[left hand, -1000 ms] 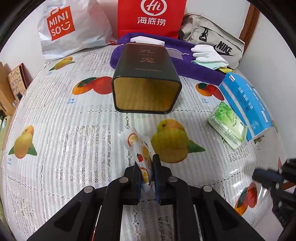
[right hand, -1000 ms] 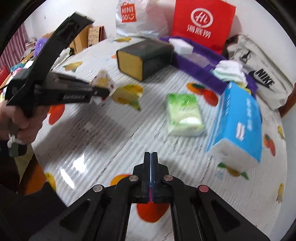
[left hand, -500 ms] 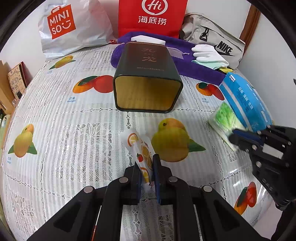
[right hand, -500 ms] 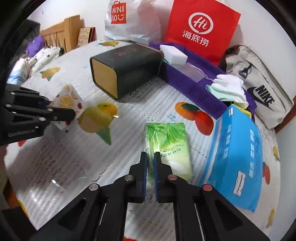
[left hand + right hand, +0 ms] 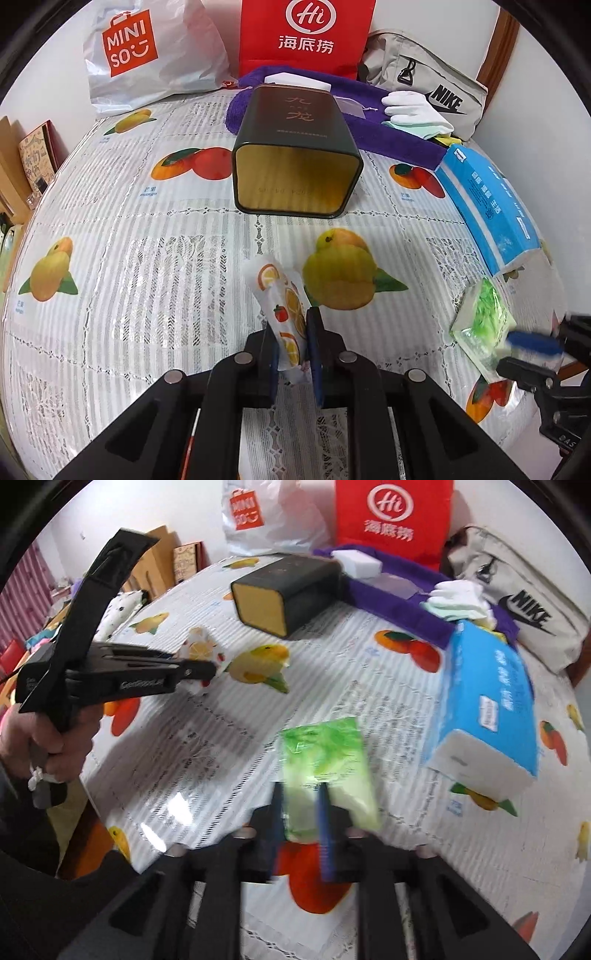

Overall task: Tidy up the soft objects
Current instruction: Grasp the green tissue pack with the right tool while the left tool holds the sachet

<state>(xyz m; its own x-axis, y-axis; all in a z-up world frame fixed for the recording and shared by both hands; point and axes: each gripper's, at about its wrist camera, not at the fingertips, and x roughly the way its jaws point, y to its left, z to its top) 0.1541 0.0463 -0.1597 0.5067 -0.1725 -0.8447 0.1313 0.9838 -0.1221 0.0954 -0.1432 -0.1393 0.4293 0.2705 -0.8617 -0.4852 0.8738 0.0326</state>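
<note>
The left gripper [image 5: 291, 345] is clamped on a small fruit-print pack [image 5: 280, 295], pinching its near end so the rest sticks up toward 11 o'clock, clear of the tablecloth [image 5: 129, 258]. The right gripper [image 5: 301, 823] has its jaws around the near end of the green pack [image 5: 325, 760], at 12 o'clock from the fingers; the view is blurred, but the pack appears pinched and partly lifted. In the left view it shows at 4 o'clock, beside the blue tissue pack [image 5: 487, 206].

Both packs look light, soft and film-wrapped, so they probably squash under pressure and may slip or droop when held by one end. A grip further in, across the narrow width near the middle, would likely carry them more steadily than an edge pinch.

The dark tin [image 5: 295, 155] lies on its side at 12 o'clock, open mouth facing the grippers; it is rigid and seems the likely place for the packs.
</note>
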